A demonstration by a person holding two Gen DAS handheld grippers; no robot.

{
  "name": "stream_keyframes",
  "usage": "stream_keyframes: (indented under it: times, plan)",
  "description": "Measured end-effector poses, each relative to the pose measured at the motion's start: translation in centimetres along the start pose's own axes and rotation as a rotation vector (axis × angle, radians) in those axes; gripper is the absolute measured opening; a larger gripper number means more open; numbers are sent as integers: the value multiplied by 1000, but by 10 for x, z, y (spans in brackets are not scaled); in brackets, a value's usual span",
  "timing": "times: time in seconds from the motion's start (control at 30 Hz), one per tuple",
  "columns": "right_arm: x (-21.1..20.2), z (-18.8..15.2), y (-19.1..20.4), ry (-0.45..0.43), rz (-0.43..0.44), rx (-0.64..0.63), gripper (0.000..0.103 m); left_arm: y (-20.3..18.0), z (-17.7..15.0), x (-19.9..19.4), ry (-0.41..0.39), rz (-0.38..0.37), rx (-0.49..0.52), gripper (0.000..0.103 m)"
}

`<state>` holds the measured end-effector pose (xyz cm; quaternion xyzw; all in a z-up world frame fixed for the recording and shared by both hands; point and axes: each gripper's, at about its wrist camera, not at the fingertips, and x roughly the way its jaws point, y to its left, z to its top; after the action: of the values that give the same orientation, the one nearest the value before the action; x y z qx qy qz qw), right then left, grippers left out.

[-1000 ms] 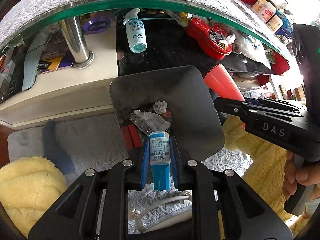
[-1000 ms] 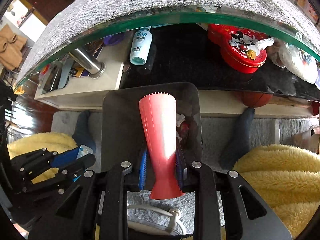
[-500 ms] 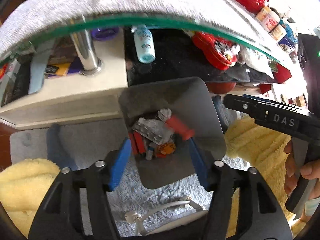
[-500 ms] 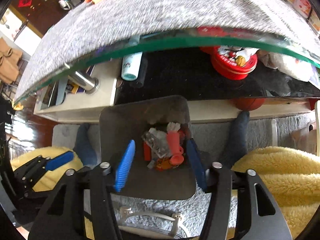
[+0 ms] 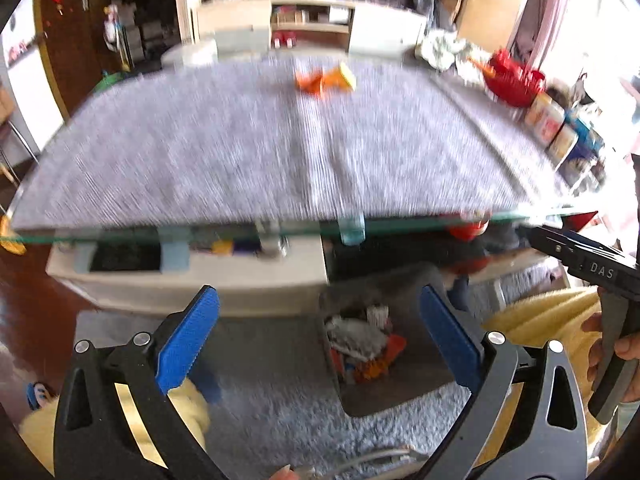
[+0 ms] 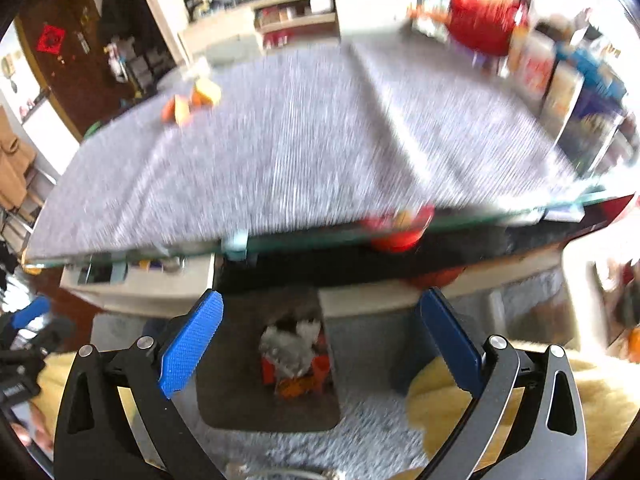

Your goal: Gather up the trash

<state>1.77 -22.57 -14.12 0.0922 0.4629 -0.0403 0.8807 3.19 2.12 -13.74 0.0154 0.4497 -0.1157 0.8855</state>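
Observation:
A dark square bin stands on the grey rug below the glass table and holds mixed trash; it also shows in the right wrist view with the trash in it. My left gripper is open and empty above the bin. My right gripper is open and empty above it too. Orange and yellow scraps lie on the far part of the grey table mat; they also show in the right wrist view. Both views are blurred.
The glass table edge runs across in front of me. A red basket, jars and boxes crowd the table's right side. Yellow fleece lies on both sides below. The other gripper shows at the right.
Both grippers dropped their items, the blue tube and the red cone, into the bin and opened. Both have since lifted and tilted up, so the table top has come into view.

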Motion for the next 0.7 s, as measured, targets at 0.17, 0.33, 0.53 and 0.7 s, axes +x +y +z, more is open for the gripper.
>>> stream_keyframes:
  times: [0.17,0.33,0.53,0.7]
  plan:
    - [-48,16,-2,-145,-86,-7,100,2,19,-47,-143,40,3,95]
    - [-87,23,-5,-266,-105,16,100,2,28,-82,-247,76,7,95]
    - [-115,24,0,-352,-119,8,100,0,34,-111,-329,84,7,95]
    - [-126,21,3,-375,-103,13,100,-2,33,-125,-365,76,3,95]
